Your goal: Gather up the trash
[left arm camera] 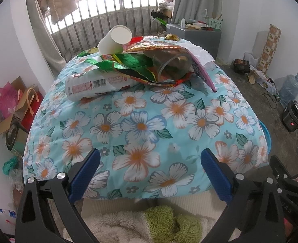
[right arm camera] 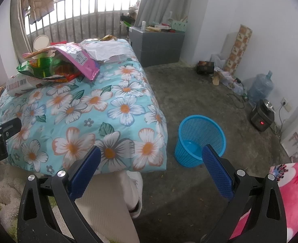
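A heap of trash lies at the far end of the floral quilt (left arm camera: pixel 141 125): a white paper cup (left arm camera: pixel 114 39) on its side, green wrappers (left arm camera: pixel 124 60), a clear plastic cup (left arm camera: pixel 172 66), a pink bag (right arm camera: pixel 82 59), a white packet with a barcode (left arm camera: pixel 92 86) and crumpled white paper (right arm camera: pixel 106 50). My left gripper (left arm camera: pixel 149 176) hangs open over the quilt's near edge, well short of the heap. My right gripper (right arm camera: pixel 149 168) is open too, over the quilt's right corner, with the empty blue mesh basket (right arm camera: pixel 199 139) on the floor just right of it.
A grey cabinet (right arm camera: pixel 159 44) with clutter stands beyond the bed. Along the right wall sit a water jug (right arm camera: pixel 260 89), a black heater (right arm camera: pixel 262 117), cables and a tiled column (right arm camera: pixel 240 48). Boxes and bags (left arm camera: pixel 13 105) pile up on the left. A person's leg and shoe (right arm camera: pixel 132 194) are below.
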